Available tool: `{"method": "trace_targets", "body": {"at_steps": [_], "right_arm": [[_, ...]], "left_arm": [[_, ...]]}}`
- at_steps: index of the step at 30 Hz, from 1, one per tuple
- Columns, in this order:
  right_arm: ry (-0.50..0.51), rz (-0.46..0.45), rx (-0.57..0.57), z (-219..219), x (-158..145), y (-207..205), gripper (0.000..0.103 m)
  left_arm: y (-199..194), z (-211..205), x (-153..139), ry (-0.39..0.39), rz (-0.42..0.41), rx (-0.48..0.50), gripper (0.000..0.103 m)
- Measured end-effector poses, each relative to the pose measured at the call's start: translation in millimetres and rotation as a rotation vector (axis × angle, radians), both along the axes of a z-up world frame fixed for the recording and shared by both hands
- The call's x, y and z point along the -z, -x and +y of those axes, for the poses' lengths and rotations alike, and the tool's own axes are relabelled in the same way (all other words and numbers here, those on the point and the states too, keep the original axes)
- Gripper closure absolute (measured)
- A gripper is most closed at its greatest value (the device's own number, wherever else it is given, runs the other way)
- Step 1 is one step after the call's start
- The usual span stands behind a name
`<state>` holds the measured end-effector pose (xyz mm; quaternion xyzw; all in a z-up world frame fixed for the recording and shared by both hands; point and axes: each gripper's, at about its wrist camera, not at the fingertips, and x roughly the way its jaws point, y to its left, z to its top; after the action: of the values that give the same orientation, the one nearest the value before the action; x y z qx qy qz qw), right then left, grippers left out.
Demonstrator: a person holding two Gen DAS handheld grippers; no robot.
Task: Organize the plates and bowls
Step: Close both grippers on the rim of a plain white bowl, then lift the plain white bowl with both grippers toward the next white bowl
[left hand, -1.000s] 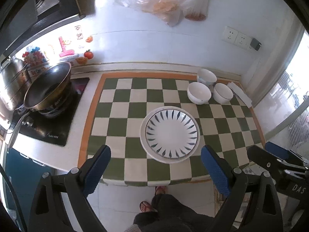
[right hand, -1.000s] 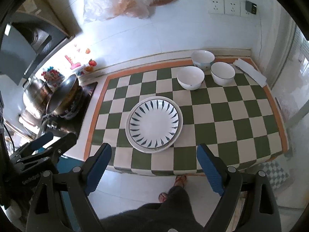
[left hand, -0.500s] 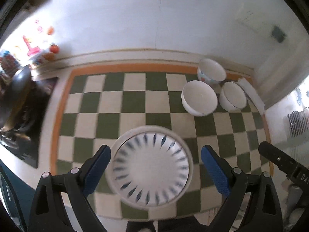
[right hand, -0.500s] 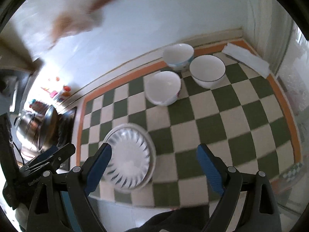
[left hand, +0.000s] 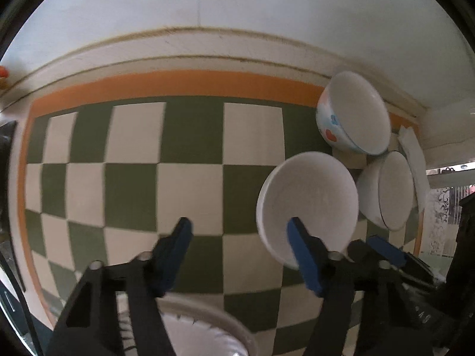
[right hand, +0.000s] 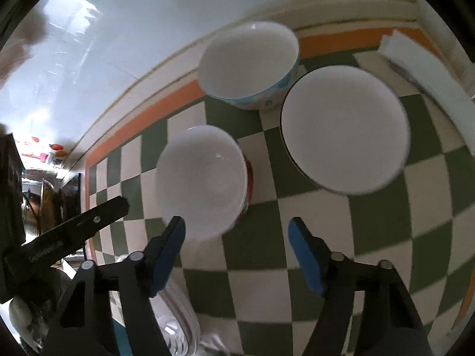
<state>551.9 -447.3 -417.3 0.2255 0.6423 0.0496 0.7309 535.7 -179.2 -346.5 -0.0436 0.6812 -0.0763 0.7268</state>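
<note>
Three bowls stand at the back right of the green-and-white checked cloth (left hand: pixel 190 190). The nearest is a plain white bowl (left hand: pixel 308 204) (right hand: pixel 202 178). Behind it are a bowl with a blue and red pattern (left hand: pixel 353 112) (right hand: pixel 249 62) and a dark-rimmed bowl (left hand: pixel 389 190) (right hand: pixel 344 130). My left gripper (left hand: pixel 239 231) hangs over the white bowl's left rim, jaws closing, no pad pressing on it. My right gripper (right hand: pixel 237 231) hovers at that bowl's near right edge, jaws closing too, nothing gripped. The patterned plate (left hand: pixel 202 332) (right hand: pixel 178 326) lies at the bottom edge, under the grippers.
A folded white cloth (right hand: pixel 427 68) lies along the right wall behind the bowls. A white tiled wall (left hand: pixel 237 14) runs behind the counter. The stove and pan (right hand: pixel 44 201) show dimly at the far left. The left half of the checked cloth is bare.
Both grippers have come down and forward from above the floor to just over the bowls. The plate has slid to the bottom of both views. Both pairs of jaws stand narrower.
</note>
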Motion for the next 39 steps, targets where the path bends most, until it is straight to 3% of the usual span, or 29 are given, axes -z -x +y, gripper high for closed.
{"method": "trace_targets", "body": {"at_steps": [2,4,5,6,8,18,24,29,39], "right_arm": [[-0.004,0.016,-0.01,2,10,-9,0.042],[-0.007,0.029,-0.02,5,19,-16,0.058],[-0.009,0.037,-0.024,7,24,-20,0.064],[0.0,0.05,-0.025,8,28,-22,0.079],[0.024,0.061,-0.023,11,34,-24,0.089],[0.033,0.038,-0.003,5,19,-7,0.091],[0.031,0.027,0.014,-11,-8,34,0.091],[0.04,0.035,0.01,-25,-23,79,0.091],[0.029,0.075,0.01,-50,-14,144,0.091]], "left_arm": [[-8,-6,12,0.007,0.031,0.011,0.063],[-12,-13,24,0.013,0.063,0.031,0.075],[-13,-16,29,0.008,0.074,0.043,0.08],[-13,-19,32,0.003,0.077,0.051,0.082],[-11,-24,36,0.01,0.074,0.07,0.088],[25,-39,14,0.013,0.047,0.12,0.088],[67,-54,-18,0.055,0.016,0.178,0.088],[98,-66,-26,0.066,0.031,0.205,0.088],[147,-80,2,0.048,0.107,0.265,0.088]]}}
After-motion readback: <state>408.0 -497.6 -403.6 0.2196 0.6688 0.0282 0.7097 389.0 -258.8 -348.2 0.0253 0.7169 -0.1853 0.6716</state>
